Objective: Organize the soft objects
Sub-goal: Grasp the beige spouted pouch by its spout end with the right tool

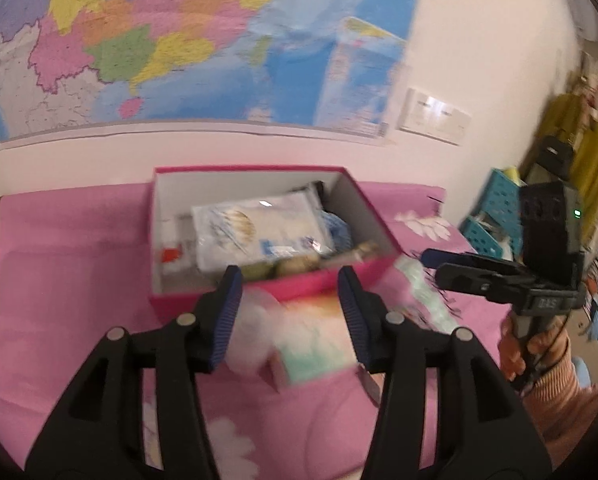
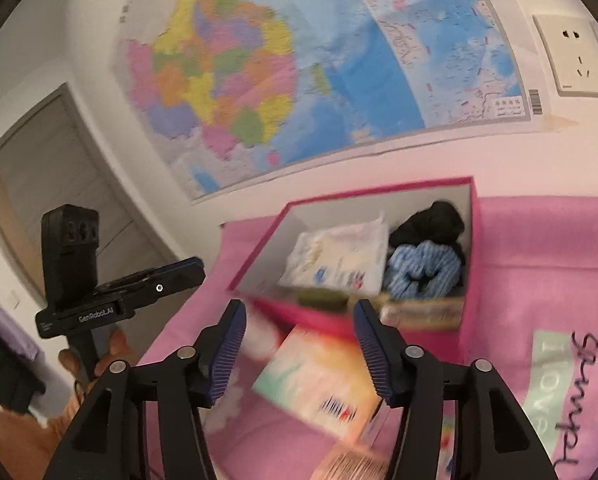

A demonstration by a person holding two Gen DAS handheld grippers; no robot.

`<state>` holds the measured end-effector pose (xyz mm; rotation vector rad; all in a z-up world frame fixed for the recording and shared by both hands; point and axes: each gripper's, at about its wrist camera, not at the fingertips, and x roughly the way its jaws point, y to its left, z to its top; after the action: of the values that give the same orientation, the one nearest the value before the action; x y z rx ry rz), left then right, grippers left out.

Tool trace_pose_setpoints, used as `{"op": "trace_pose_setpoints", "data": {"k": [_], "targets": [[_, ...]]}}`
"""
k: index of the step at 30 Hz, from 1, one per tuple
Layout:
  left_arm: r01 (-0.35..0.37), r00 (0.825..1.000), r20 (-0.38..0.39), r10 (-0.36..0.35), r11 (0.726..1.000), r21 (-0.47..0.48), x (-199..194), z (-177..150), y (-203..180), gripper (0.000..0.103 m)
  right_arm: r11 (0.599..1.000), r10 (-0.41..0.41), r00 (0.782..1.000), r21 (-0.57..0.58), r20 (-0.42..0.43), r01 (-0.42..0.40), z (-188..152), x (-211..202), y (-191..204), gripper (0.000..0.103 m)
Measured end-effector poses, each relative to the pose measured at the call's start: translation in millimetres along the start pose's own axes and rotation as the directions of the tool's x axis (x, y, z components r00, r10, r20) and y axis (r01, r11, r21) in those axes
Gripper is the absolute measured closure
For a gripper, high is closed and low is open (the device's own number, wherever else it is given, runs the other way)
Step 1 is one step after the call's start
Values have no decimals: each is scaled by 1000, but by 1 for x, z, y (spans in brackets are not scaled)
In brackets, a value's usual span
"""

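Right wrist: pastel tissue pack point(image 2: 323, 384) (blurred) lies below right claw point(image 2: 299, 350); jaws apart.

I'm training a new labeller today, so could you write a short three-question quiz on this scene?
1. True or false: the pink box is closed with a lid.
2. What lies in front of the box, between the left tool's fingers in its view? A) a pastel packet B) a shoe C) a mug
3. Fill in: in the right wrist view, the blue ribbed cloth lies under a ____ cloth.

Key: 1 false, it stands open. 2 A, the pastel packet; the pads look clear of it. 3 black.
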<state>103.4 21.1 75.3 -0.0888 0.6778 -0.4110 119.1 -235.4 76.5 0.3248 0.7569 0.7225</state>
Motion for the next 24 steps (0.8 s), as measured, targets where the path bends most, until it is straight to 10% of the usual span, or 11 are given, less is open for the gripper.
{"op": "trace_pose_setpoints", "data": {"k": [8, 24], "targets": [[70, 992, -107, -61, 993, 90, 14, -57, -45, 50, 999, -18, 997, 27, -80, 21, -64, -19, -4, 44], [184, 919, -365, -152, 981, 55, 96, -119, -77, 65, 965, -137, 975, 199, -173, 171, -134, -18, -49, 44]]}}
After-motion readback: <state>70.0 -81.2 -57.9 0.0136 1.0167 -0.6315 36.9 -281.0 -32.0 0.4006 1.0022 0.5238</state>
